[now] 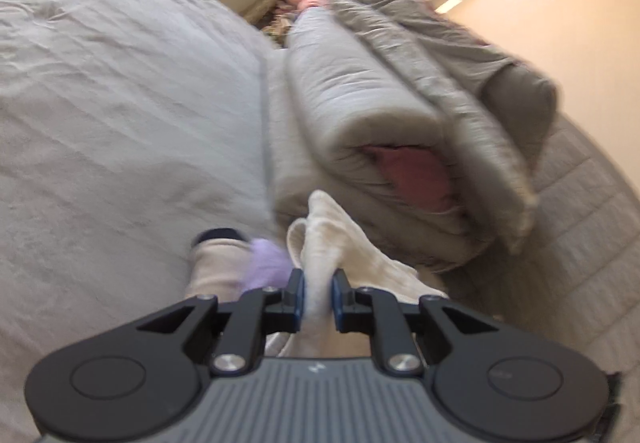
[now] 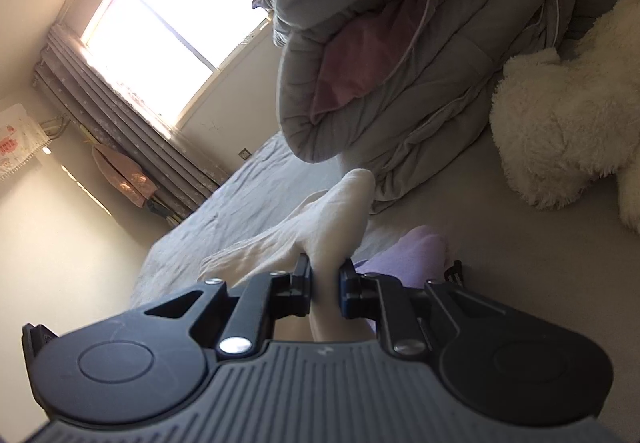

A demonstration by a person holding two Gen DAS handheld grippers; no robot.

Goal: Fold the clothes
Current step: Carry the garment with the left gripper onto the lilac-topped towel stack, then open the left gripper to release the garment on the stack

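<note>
My left gripper (image 1: 318, 277) is shut on a fold of a white garment (image 1: 332, 235), which bunches up between its jaws above the bed. My right gripper (image 2: 325, 269) is shut on another part of the white garment (image 2: 320, 223), which stretches away to the left over the bed. A lilac garment (image 1: 266, 263) lies just left of the left gripper, next to a beige piece with a dark cuff (image 1: 214, 259). The lilac garment (image 2: 416, 247) also shows in the right wrist view, right of the jaws.
A grey sheet covers the bed (image 1: 100, 103). A folded grey quilt with a pink lining (image 1: 380, 131) lies ahead; it also shows in the right wrist view (image 2: 400, 63). A white plush toy (image 2: 568, 115) sits at the right. A window (image 2: 160, 23) and curtains (image 2: 120, 115) stand beyond.
</note>
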